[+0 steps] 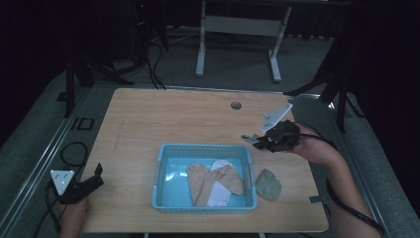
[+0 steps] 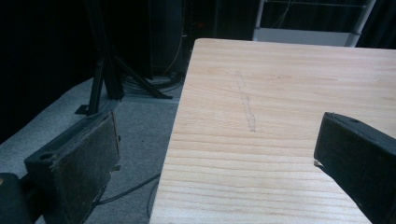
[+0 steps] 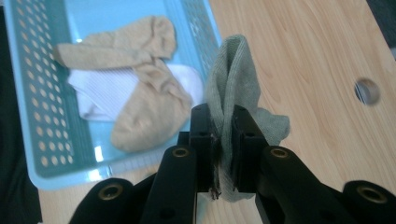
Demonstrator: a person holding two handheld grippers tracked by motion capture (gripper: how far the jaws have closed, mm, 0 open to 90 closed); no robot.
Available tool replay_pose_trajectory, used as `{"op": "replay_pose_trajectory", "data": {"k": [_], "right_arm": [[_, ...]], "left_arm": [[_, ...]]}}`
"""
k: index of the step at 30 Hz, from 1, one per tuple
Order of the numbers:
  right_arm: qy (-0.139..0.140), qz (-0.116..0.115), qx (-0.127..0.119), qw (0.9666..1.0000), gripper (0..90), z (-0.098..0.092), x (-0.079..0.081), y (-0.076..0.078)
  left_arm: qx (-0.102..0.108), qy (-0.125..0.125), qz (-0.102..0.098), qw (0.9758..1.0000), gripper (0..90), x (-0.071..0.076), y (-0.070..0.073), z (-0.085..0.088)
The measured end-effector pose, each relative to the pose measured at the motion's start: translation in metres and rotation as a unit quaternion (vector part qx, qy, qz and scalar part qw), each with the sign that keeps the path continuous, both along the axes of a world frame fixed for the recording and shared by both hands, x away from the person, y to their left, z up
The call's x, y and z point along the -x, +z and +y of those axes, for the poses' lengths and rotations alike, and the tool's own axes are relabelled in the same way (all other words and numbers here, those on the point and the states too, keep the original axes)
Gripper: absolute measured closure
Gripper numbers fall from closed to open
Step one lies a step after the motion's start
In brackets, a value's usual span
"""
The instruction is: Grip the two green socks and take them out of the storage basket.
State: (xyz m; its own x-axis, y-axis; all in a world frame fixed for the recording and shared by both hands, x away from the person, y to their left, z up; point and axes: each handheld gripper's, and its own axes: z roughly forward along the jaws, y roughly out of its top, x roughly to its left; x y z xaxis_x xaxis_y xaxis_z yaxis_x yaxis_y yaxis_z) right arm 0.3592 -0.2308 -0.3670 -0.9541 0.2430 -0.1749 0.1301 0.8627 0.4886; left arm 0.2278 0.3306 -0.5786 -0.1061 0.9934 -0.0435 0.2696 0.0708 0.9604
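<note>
A light blue basket (image 1: 159,173) (image 3: 23,102) stands on the wooden table (image 1: 163,119) toward the front. Inside it lie two tan socks (image 1: 199,181) (image 3: 140,116) and a white sock (image 1: 218,194) (image 3: 105,91). My right gripper (image 1: 250,139) (image 3: 223,116) hovers by the basket's far right corner, shut on a green sock (image 3: 233,70) that sticks out past the jaws. Another green sock (image 1: 268,184) lies bunched on the table just right of the basket. My left gripper (image 1: 93,179) (image 2: 219,154) rests at the table's front left edge, open and holding nothing.
A round cable hole (image 1: 236,105) (image 3: 366,91) sits near the table's far edge. White desk legs (image 1: 200,49) stand on the grey floor beyond the table. Black stands and cables (image 1: 151,69) (image 2: 105,79) occupy the floor at the left.
</note>
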Motion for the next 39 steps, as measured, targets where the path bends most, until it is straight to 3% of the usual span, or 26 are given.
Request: {"op": "replay_pose_trajectory", "data": {"k": [7, 15, 24, 34, 39], "right_arm": [[-0.037, 0.011, 0.006, 0.9993, 81.6, -0.033, -0.002, -0.008], [-0.063, 0.019, 0.003, 0.9978, 81.5, -0.053, -0.009, -0.028], [-0.078, 0.026, 0.013, 0.9965, 81.5, -0.058, -0.028, -0.067], [-0.113, 0.035, 0.018, 0.9928, 81.4, -0.059, -0.050, -0.120], [-0.117, 0.056, 0.011, 0.9915, 81.3, -0.059, -0.050, -0.143]], "left_arm": [[-0.001, 0.000, 0.003, 1.0000, 0.4, 0.000, 0.000, 0.000], [-0.001, -0.001, 0.003, 1.0000, 0.4, 0.000, 0.000, 0.000], [-0.002, -0.001, 0.003, 1.0000, 0.4, 0.000, 0.000, 0.000], [-0.002, -0.003, 0.002, 1.0000, 0.4, 0.000, 0.000, 0.000], [-0.003, -0.003, 0.002, 1.0000, 0.4, 0.000, 0.000, 0.000]]}}
